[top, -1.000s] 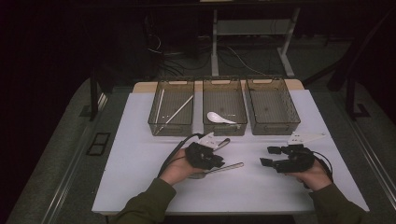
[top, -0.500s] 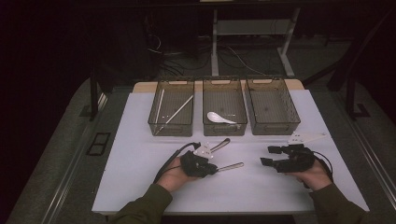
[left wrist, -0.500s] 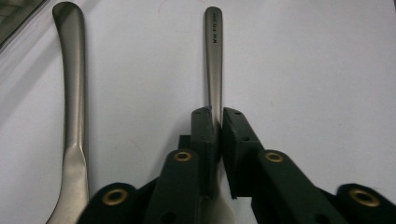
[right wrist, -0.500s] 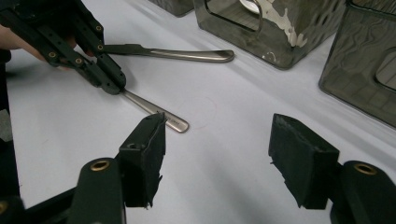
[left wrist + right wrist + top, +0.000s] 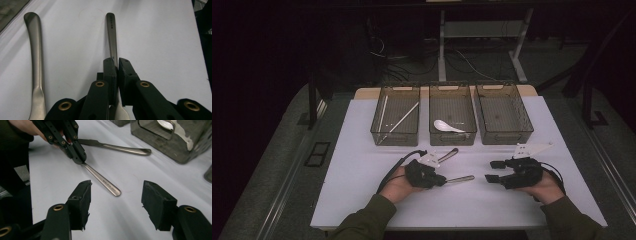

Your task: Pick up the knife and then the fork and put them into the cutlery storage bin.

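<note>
While the left gripper [image 5: 117, 65] has just pinched shut on the spoon [image 5: 111, 35] lying on the table [image 5: 362, 165], handle pointing toward the right gripper [image 5: 116, 202], that one's jaws hang half open, empty, just short of the handle tip.

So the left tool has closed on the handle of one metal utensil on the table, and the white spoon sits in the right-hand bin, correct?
Not quite. The white spoon lies in the middle bin, as the high view shows. The left tool is indeed shut on the utensil handle.
</note>
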### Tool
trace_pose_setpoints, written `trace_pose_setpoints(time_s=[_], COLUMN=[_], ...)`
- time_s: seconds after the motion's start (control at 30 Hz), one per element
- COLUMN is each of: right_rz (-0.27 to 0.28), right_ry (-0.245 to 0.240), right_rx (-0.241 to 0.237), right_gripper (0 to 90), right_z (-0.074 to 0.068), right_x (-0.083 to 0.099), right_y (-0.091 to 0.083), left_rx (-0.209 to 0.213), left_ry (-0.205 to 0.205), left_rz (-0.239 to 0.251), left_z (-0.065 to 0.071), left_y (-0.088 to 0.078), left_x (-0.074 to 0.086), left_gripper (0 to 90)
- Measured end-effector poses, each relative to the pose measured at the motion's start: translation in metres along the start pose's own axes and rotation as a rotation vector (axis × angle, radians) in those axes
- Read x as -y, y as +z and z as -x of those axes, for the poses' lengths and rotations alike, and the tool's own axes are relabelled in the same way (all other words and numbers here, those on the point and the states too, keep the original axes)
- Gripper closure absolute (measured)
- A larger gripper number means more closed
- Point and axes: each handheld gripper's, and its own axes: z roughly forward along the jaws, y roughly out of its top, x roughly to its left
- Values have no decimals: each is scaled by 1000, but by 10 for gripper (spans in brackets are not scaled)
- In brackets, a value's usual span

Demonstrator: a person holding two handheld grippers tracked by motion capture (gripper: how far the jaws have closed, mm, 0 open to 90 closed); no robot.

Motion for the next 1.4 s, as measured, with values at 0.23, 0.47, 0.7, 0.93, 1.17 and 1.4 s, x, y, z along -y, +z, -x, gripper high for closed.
trace_pose_setpoints(time_s=[0.23,0.47,0.7,0.93,1.17,1.4], right_rz=[-18,-55,-176,-272,-309,-332], right_ry=[-63,-162,-280,-384,-435,-459], right_rx=[-35,-132,-218,-228,-198,-204], right_gripper=[415,403,472,589,773,809], right_z=[-4,-15,-31,-41,-47,-52], right_x=[-14,-34,-44,-45,-47,-45], right_y=[3,18,46,70,77,79], left_rx=[34,72,96,108,114,133], left_ry=[29,64,104,139,146,147], left_rz=[19,38,48,61,59,57], left_z=[5,11,16,19,20,22], left_y=[-5,-8,-11,-14,-14,-12], left_x=[-9,-18,-25,-30,-31,-30], left_gripper=[845,845,845,845,844,842])
